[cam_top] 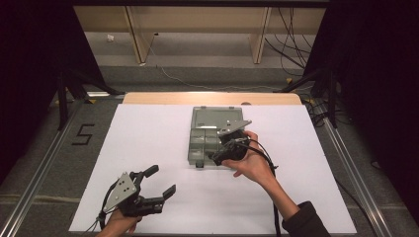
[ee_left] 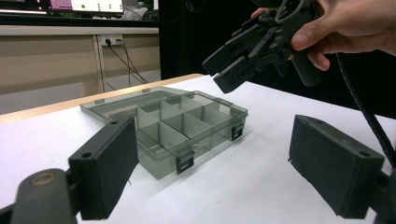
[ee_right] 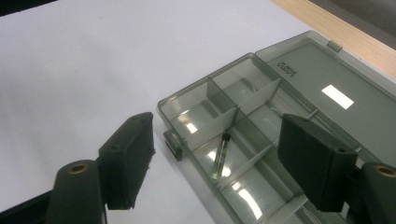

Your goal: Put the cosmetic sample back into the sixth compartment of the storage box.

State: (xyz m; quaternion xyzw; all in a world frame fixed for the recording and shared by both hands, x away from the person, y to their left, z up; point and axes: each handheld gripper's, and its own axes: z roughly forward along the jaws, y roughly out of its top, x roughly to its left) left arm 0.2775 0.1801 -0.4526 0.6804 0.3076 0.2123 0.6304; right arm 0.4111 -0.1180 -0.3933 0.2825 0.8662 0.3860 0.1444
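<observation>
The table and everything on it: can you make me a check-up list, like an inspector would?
Surface: white sheet covering a wooden table, bare apart from the box.
Job's things: smoky grey see-through plastic compartment box, lid open and lying flat behind it; one small dark slim rod-shaped part lies in a compartment near the front latches.
Clutter: nothing seen.
Grippers: right gripper held above the box, jaws open, nothing between them; left gripper near the sheet's front left, jaws open and empty.
Cables: black cable trails from the right gripper along the forearm; loose cables on the floor behind.
Surroundings: metal floor rails, a black "5" mark on the floor, dark curtains.
</observation>
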